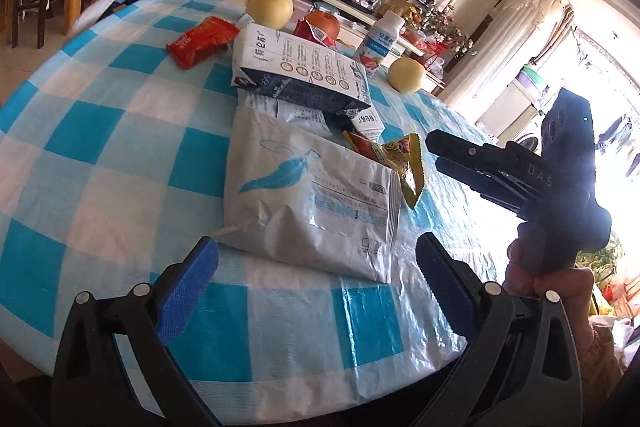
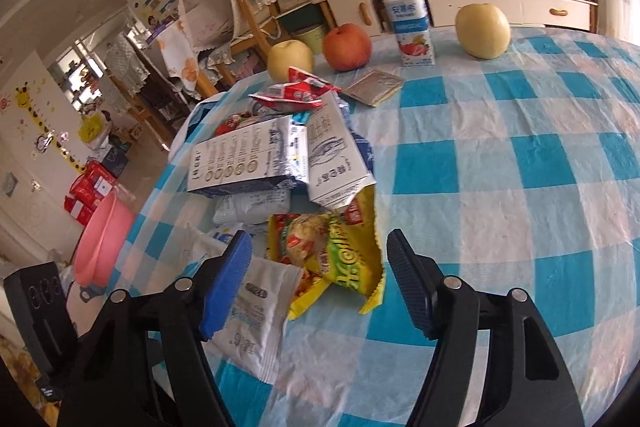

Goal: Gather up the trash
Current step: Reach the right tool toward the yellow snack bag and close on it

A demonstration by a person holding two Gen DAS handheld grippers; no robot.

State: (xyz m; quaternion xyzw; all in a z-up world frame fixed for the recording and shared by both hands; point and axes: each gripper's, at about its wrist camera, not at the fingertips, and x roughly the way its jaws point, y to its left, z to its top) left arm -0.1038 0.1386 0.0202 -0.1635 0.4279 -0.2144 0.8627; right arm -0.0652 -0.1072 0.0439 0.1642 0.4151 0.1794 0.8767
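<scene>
Right claw (image 2: 318, 283) tilts down, parted around yellow wrapper (image 2: 332, 259).

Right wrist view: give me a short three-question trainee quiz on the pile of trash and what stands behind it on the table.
1. True or false: the yellow snack wrapper lies between the fingers of the right hand-held gripper, not yet pinched.
2. Which stands upright behind the pile? A) yogurt drink bottle B) crushed milk carton C) white plastic pouch
3. How many whole fruits are on the checked tablecloth?

Key: 1 true. 2 A. 3 three: a red apple and two yellow apples.
</scene>
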